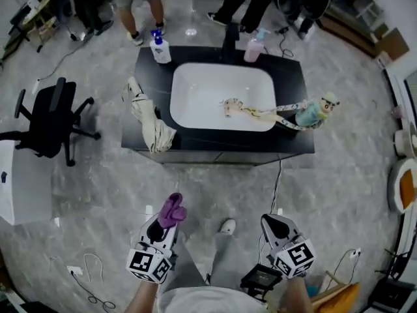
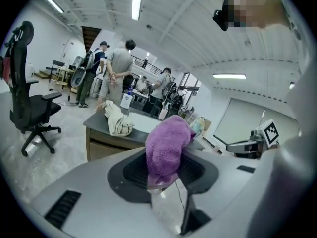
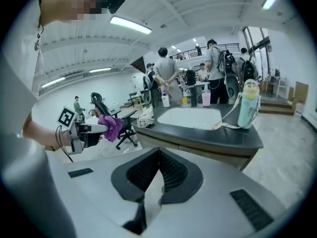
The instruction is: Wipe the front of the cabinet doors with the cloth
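Note:
A purple cloth is bunched between the jaws of my left gripper, which is shut on it and held well back from the cabinet. In the left gripper view the purple cloth rises out of the jaws and hides their tips. My right gripper is shut with nothing in it, its ribbed pads pressed together. The cabinet is a dark-topped vanity with a white sink; its wooden doors face me. The same cabinet doors show in the right gripper view.
A beige towel hangs over the counter's left front edge. A teal bottle with a strap lies at the right. Soap bottles stand at the back. A black office chair is to the left; several people stand behind the cabinet.

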